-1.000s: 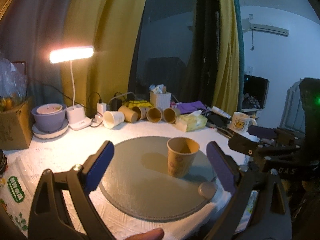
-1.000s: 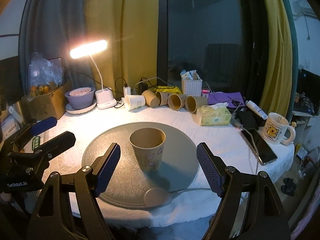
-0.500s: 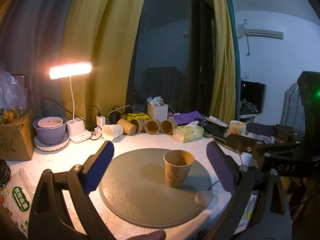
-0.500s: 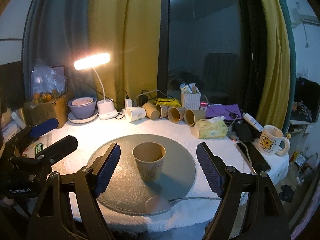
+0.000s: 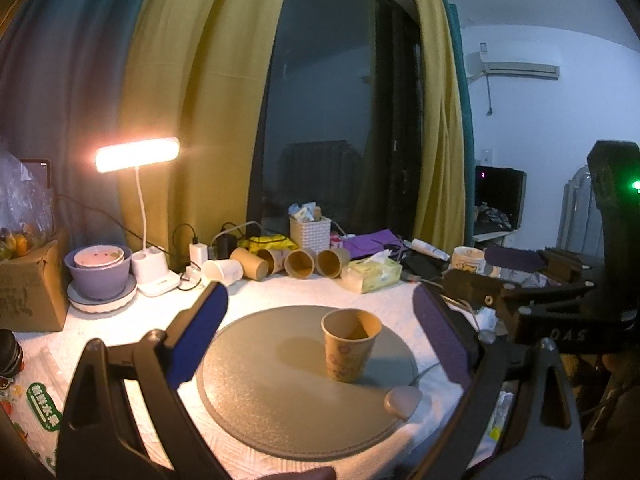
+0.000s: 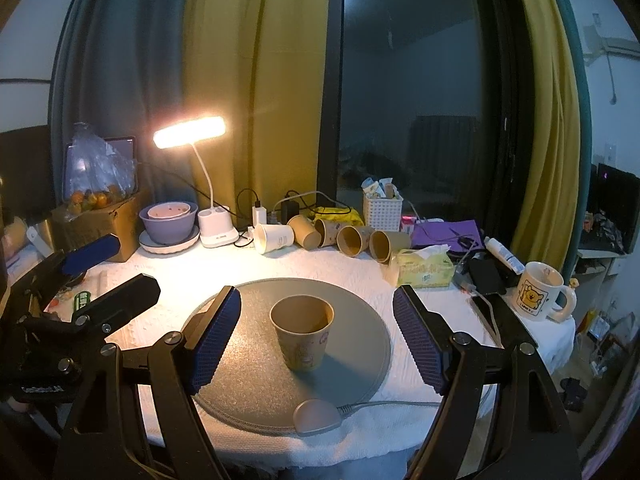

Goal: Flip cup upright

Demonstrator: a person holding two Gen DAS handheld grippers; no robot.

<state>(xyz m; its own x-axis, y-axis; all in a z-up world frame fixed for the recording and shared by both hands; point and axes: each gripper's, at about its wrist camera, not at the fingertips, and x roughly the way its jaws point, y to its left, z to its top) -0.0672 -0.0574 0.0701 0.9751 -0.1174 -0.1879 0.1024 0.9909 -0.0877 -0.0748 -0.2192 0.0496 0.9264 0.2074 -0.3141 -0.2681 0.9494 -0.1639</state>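
1. Left gripper (image 5: 320,336): black plastic frame w/ triangular cut-outs, blue ribbed pads on the fingers (image 5: 198,338).
2. Right gripper (image 6: 316,340): same black build, silver screws at the pivots, blue textured pads.
3. Right unit's body seen from the left cam carries white lettering (partly legible, "DAS") and a green LED.

The paper cup (image 5: 350,344) is standing upright (mouth up) on the round mat (image 5: 280,392), toward three o'clock, between the left gripper (image 5: 320,336)'s spread jaws.
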